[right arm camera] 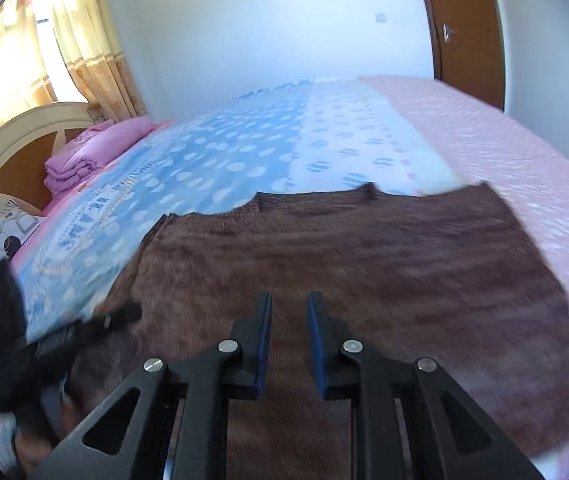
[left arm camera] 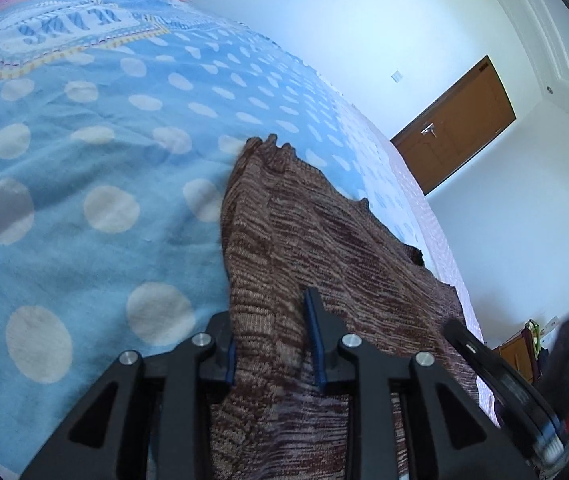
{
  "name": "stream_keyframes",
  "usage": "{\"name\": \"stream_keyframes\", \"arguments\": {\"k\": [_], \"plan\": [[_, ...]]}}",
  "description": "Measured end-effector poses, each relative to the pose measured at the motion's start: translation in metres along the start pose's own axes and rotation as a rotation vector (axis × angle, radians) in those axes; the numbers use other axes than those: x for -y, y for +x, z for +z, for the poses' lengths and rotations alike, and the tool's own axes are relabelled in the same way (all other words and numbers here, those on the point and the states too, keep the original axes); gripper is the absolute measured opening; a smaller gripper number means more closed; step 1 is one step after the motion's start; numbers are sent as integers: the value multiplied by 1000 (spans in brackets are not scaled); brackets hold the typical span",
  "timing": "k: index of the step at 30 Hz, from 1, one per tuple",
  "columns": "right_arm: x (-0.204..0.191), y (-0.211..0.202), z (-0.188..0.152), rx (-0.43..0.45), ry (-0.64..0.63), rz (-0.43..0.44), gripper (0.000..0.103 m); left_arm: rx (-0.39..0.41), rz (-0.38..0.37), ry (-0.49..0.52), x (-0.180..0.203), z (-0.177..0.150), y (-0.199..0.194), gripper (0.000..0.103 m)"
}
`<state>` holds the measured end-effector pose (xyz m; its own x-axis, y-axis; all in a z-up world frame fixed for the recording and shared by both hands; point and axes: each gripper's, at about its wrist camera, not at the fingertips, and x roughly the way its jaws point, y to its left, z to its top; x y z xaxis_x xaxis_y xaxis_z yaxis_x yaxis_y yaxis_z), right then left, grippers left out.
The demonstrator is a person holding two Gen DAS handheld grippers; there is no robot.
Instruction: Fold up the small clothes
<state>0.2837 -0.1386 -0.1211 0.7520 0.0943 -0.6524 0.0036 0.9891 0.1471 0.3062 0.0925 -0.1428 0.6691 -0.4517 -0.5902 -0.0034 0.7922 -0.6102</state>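
The left tool point(left arm camera: 272, 332) is gripping a fold of the brown knit point(left arm camera: 324, 248), which is draping ahead of it onto the dotted blanket point(left arm camera: 84, 152). The right tool point(right arm camera: 289, 336) is hovering narrowly parted (nothing between its fingers) over the knit point(right arm camera: 364, 264) spread on the bed point(right arm camera: 504, 140).

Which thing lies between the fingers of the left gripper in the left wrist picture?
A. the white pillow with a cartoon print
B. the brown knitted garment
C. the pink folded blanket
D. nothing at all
B: in the left wrist view the brown knitted garment runs up between the two blue-padded fingers of the left gripper, raised off the blue dotted bedspread.
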Motion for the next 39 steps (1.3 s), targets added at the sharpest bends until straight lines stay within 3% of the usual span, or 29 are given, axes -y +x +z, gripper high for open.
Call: {"name": "stream_keyframes", "arguments": {"k": [3, 9, 12, 15, 21, 25, 29, 34, 39], "plan": [[1, 36, -6, -75, 34, -28, 12, 1, 0, 1, -1, 0, 0, 28], [7, 32, -3, -76, 67, -7, 12, 5, -9, -5, -1, -1, 2, 28], [-2, 16, -4, -24, 44, -19, 12, 6, -24, -19, -4, 0, 1, 28], [-10, 29, -12, -73, -14, -54, 12, 6, -29, -22, -4, 0, 1, 28], [-14, 26, 4, -132, -35, -62, 12, 11, -68, -50, -9, 1, -1, 28], [-29, 12, 24, -108, 27, 134, 14, 23, -92, -73, -14, 0, -4, 28], [-75, 35, 38, -190, -69, 234, 48, 30, -115, -96, -18, 0, -5, 28], [-128, 67, 40, -295, -199, 255, 49, 40, -138, -114, -22, 0, -5, 28], [-155, 82, 30, -331, -319, 261, 49, 38, -144, -117, -22, 1, -4, 28]]}}
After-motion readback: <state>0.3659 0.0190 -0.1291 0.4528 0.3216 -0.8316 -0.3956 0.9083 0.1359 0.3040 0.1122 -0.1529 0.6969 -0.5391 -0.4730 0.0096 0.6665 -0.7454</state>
